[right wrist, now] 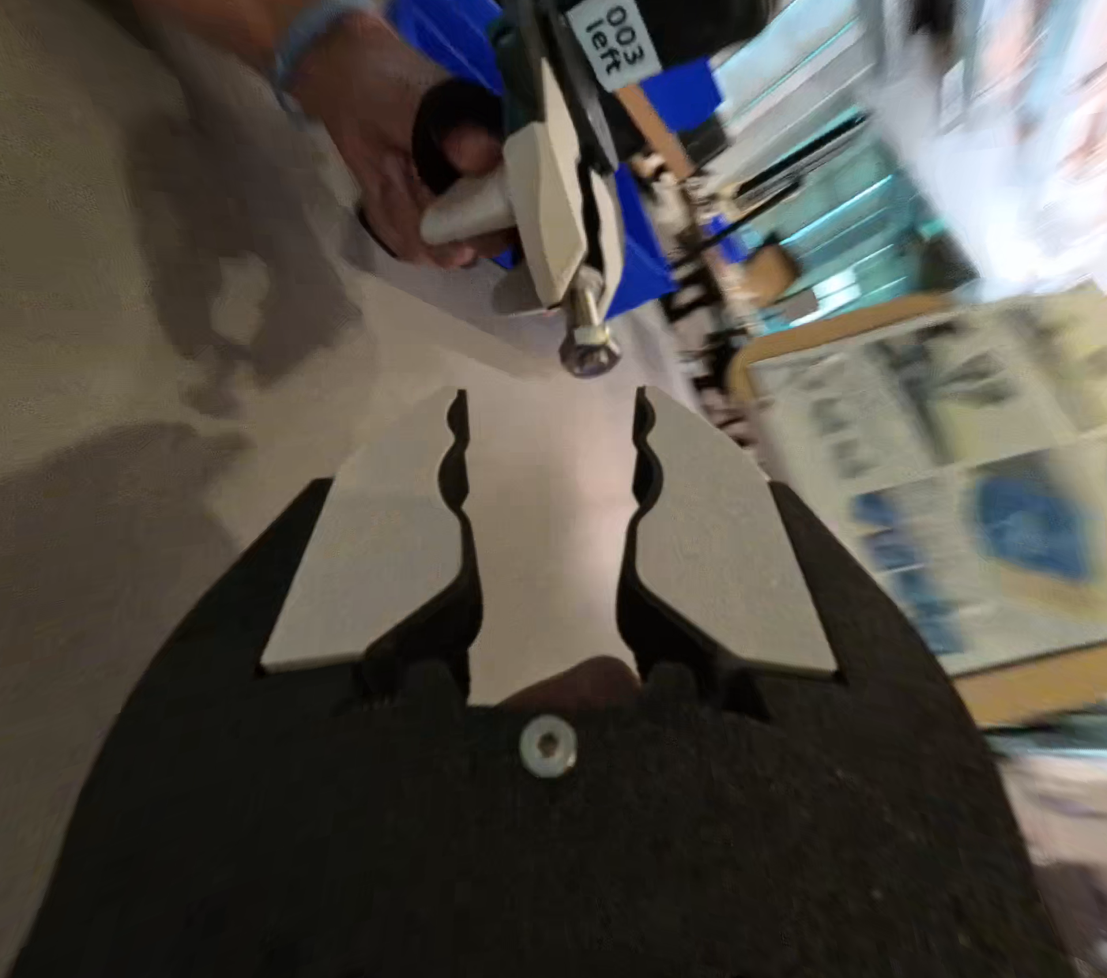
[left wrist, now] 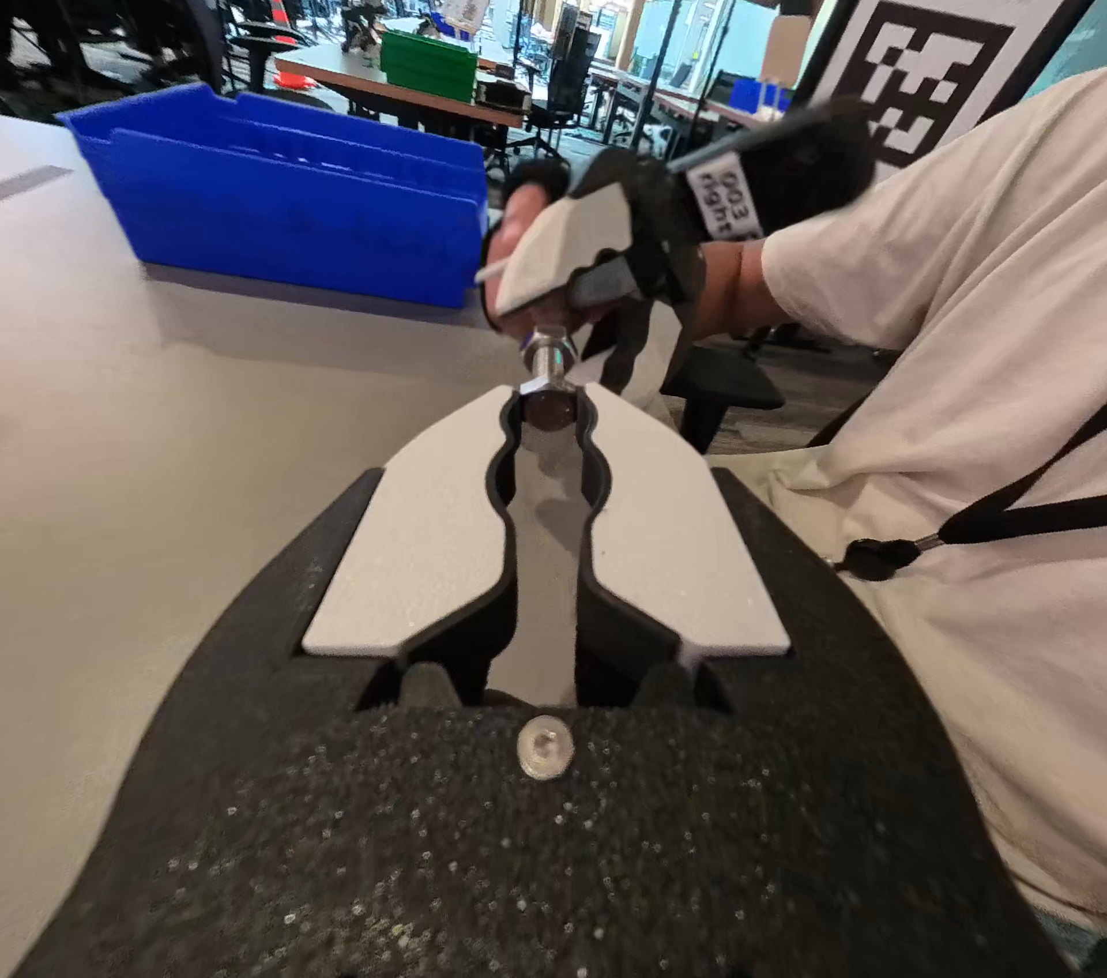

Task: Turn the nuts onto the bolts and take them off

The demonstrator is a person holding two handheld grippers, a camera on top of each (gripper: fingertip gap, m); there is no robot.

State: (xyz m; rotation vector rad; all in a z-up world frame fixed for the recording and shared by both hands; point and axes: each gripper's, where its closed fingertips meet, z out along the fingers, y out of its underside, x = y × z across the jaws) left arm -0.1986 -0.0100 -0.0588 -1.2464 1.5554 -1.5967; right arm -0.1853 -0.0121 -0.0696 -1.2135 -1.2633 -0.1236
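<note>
My left gripper point(left wrist: 548, 397) is shut on the head of a silver bolt point(left wrist: 544, 361) and holds it above the table, shaft pointing away from me. A silver nut point(left wrist: 548, 337) sits on the far end of the shaft. My right gripper point(left wrist: 554, 317) faces it from the far side, with one finger on each side of the nut. In the right wrist view my right gripper point(right wrist: 548, 398) is open and empty. The nut point(right wrist: 590, 350) lies just ahead of its fingertips, apart from them. Behind it are the bolt point(right wrist: 586, 305) and the left gripper point(right wrist: 584, 284). This view is motion-blurred.
A blue plastic bin point(left wrist: 287, 206) stands on the grey table point(left wrist: 180, 410) to the far left. A person's white sleeve point(left wrist: 928, 350) fills the right side. A framed marker board point(left wrist: 934, 50) stands behind it. Chairs and other tables are in the background.
</note>
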